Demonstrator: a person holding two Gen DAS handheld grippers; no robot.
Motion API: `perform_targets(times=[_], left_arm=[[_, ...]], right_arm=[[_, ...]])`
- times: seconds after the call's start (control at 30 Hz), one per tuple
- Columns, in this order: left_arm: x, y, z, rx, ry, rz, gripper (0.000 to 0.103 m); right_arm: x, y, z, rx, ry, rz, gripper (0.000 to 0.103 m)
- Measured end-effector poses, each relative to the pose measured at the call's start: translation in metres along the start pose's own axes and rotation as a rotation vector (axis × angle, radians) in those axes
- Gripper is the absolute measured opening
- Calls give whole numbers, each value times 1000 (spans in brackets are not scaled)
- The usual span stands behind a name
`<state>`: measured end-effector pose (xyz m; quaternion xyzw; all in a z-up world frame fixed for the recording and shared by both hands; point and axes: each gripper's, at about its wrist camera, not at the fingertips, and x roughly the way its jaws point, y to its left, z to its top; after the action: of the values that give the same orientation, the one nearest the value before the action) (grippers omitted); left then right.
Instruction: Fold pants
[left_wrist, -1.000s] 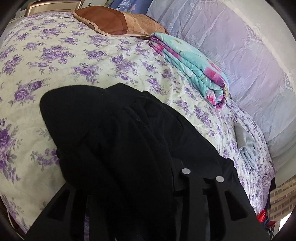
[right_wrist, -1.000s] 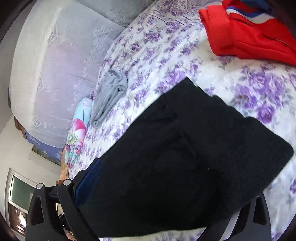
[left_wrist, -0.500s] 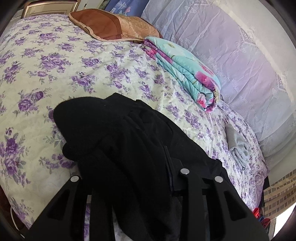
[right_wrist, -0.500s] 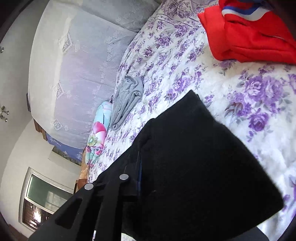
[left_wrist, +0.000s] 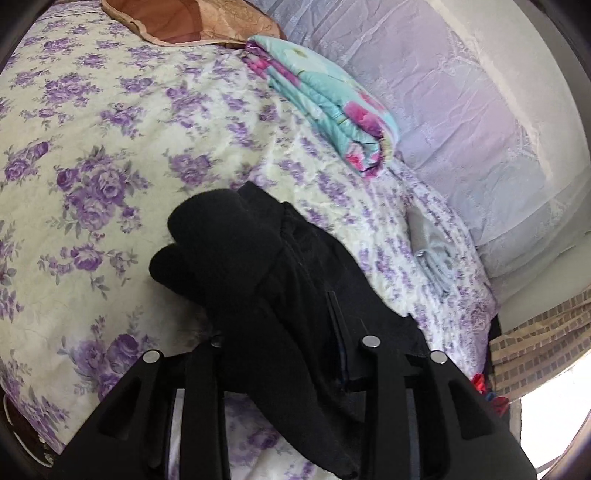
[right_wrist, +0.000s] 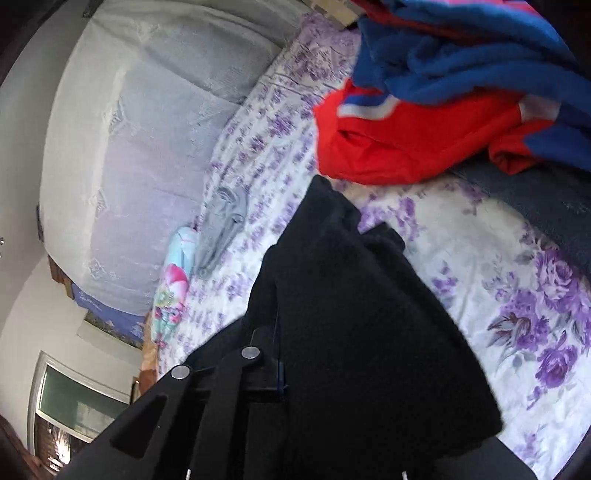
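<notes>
The black pants (left_wrist: 240, 254) hang bunched over my left gripper (left_wrist: 291, 343), above the purple-flowered bed (left_wrist: 92, 155). The cloth runs between its two black fingers, which are closed on it. In the right wrist view the pants (right_wrist: 354, 325) drape over my right gripper (right_wrist: 295, 369) and cover its right finger; only the left finger (right_wrist: 236, 373) shows. The cloth is lifted off the bed (right_wrist: 480, 236) and held up at both ends.
A folded turquoise floral quilt (left_wrist: 332, 99) and a brown pillow (left_wrist: 192, 18) lie near the head of the bed. A grey garment (left_wrist: 432, 251) lies by the curtained wall. A red and blue clothes pile (right_wrist: 443, 110) lies ahead of the right gripper.
Both grippers have risen and carried the pants up off the bed. The cloth now hangs more bunched, and the right view has swung toward the red and blue pile.
</notes>
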<state>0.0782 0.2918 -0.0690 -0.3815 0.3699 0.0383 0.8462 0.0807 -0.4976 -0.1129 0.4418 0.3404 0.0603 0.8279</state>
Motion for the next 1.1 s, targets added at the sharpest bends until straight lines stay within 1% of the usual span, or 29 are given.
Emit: perform_targets(times=[0.03,0.07,0.1,0.13,0.17,0.2,0.23,0.27,0.3,0.33,0.37,0.4,0.47,0.5,0.53,0.57,0.6,0.63,0.67,0.73,0.9,0.97,1.0,1.03,1.07,1.1], left_arm=[[7,8,-3,-22,21,12,34],[10,15,-7,-44,34,6,35],[8,19,-11,-55,38,-13,35],[3,21,-13,-52,34,-23,38],[-4,22,-14,-40,29,-20,39],[-10,21,-15,-25,23,-12,42],[-15,19,-17,-12,20,-6,47],[-22,17,-19,2,10,14,53],[-31,15,-22,18,-20,60,68],[-39,13,-24,31,-53,96,75],[-48,12,-26,47,-82,122,75],[-53,11,-27,52,-88,121,75],[-62,13,-28,33,-81,75,75],[-64,14,-29,21,-76,51,74],[-65,13,-30,13,-75,32,63],[-67,11,-32,6,-74,10,58],[-67,8,-34,4,-70,-14,55],[-67,4,-35,13,-63,-34,53],[-65,-1,-35,31,-56,-28,52],[-57,-7,-39,52,-46,9,51],[-40,4,-41,14,-12,43,51],[-34,4,-43,17,9,33,49],[-33,3,-45,22,15,20,35],[-32,0,-46,35,19,7,24],[-35,-4,-47,49,1,12,22],[-39,-8,-48,59,-17,15,13]], right_arm=[[6,-10,-4,40,19,-39,32],[8,-18,-7,72,27,-34,33],[3,-17,-9,61,13,-18,34],[-3,-15,-11,45,6,-15,45],[-11,-12,-13,33,-7,-5,60],[-17,-10,-15,26,-14,-2,65],[-24,-7,-17,16,-15,-15,68],[-30,-6,-19,4,-11,-31,68],[-37,-6,-24,-7,-10,-45,68],[-43,-5,-25,-10,-13,-50,68],[-48,-5,-28,-8,-17,-53,68],[-56,-8,-32,2,-26,-48,68],[-69,-12,-37,15,-45,-31,68],[-77,-15,-41,14,-53,-18,68],[-81,-15,-43,11,-56,-6,68],[-85,-14,-47,6,-57,8,68],[-89,-13,-51,-2,-57,24,68],[-92,-10,-54,-10,-58,37,68],[-93,-6,-56,-21,-56,50,68],[-91,3,-57,-44,-40,73,68],[-89,8,-58,-57,-28,79,66],[-87,8,-59,-56,-24,77,64],[-86,8,-59,-56,-22,78,63],[-85,8,-60,-55,-17,79,63],[-83,9,-60,-55,-13,78,62],[-82,9,-61,-54,-9,78,62]])
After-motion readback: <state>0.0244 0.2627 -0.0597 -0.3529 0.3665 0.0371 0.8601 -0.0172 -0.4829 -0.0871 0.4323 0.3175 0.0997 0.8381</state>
